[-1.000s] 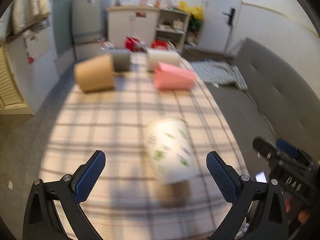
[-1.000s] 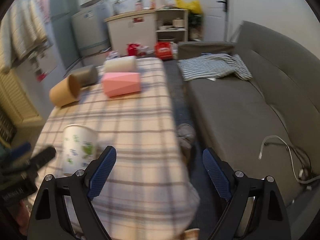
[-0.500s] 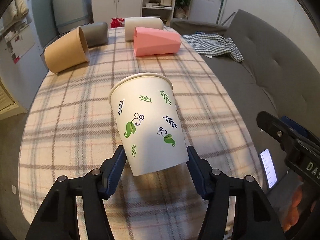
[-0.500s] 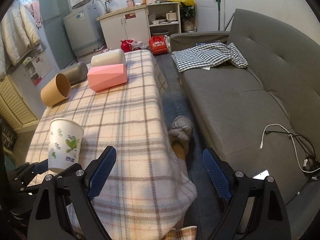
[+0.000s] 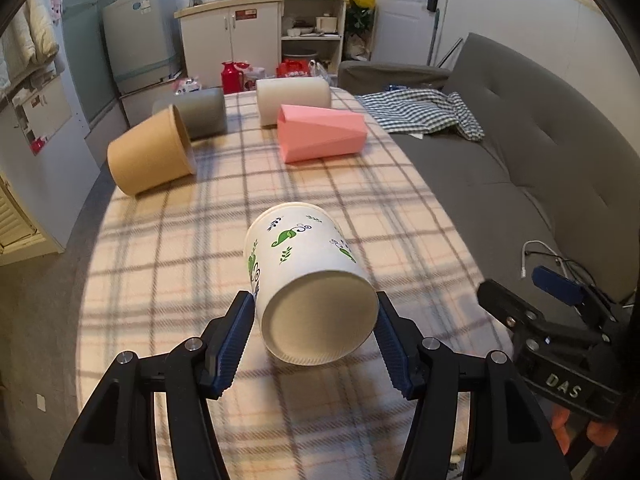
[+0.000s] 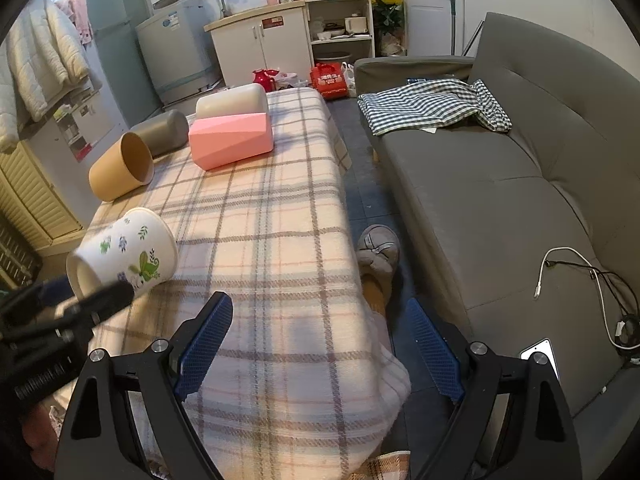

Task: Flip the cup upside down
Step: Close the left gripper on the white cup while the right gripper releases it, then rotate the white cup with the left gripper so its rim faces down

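Tipping since half-second ago: paper cup (image 5: 308, 276) in left gripper (image 5: 316, 336) fingers, base toward camera; right gripper (image 6: 320, 344) wide.

At the lower left of the right wrist view, the left gripper (image 6: 60, 312) is blurred and covers the floral cup's (image 6: 128, 256) base. The grey cup (image 5: 204, 114) sits half hidden behind the brown cup (image 5: 150, 158).

**A small lived-in room, kitchen corner at the back**

A desk (image 6: 280, 208) under a plaid cloth fills the middle. Beside it runs a grey sofa (image 6: 500, 184) with a checked cloth (image 6: 432, 104) thrown over its far end and a white cable (image 6: 576, 276) on the seat. At the back stand a white cabinet (image 5: 230, 40), open shelves (image 5: 312, 36), a washing machine (image 5: 140, 40) and a white door (image 5: 412, 4). Warm light bands the desk.
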Demonstrator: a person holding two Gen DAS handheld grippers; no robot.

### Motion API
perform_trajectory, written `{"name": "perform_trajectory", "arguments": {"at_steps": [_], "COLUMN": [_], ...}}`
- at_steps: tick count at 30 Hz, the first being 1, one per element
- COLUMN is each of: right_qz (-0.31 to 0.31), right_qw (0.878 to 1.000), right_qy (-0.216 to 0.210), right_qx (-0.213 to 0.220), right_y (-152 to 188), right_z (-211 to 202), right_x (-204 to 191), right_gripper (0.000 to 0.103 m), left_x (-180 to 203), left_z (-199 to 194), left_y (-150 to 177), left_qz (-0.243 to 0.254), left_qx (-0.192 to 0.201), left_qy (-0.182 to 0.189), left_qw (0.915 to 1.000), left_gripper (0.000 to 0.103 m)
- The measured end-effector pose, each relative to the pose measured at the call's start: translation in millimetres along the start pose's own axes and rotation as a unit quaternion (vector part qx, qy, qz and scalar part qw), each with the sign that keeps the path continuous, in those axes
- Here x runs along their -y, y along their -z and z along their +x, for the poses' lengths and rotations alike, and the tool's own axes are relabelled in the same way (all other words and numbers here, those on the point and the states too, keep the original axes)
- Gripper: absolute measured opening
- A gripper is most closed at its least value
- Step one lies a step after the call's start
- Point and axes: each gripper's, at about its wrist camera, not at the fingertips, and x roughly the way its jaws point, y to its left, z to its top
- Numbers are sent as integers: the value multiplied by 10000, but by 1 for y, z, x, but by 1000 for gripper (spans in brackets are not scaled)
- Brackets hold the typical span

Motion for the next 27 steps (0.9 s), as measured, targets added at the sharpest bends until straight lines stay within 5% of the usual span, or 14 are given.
{"name": "perform_trajectory", "arguments": {"at_steps": [9,18,27], "right_qz": [-14,-132,-221], "right_qw": [10000,9999,9997], "right_qy": [-8,-31,-4], "right_qx": [-14,-41,-70], "right_y": [-1,-6,-15], "right_z": [1,5,10], "right_x": [-2,-13,-21], "right_gripper": [89,89,89], "left_x": [-15,-30,-36], "left_z": [0,26,38], "left_y": [-29,-57,-59], "left_qz": [-46,44,86], "left_qx": [99,-504,-530], "left_qy": [-24,75,71], "left_qw": [9999,9987,9985], "left_gripper": [61,60,60]}}
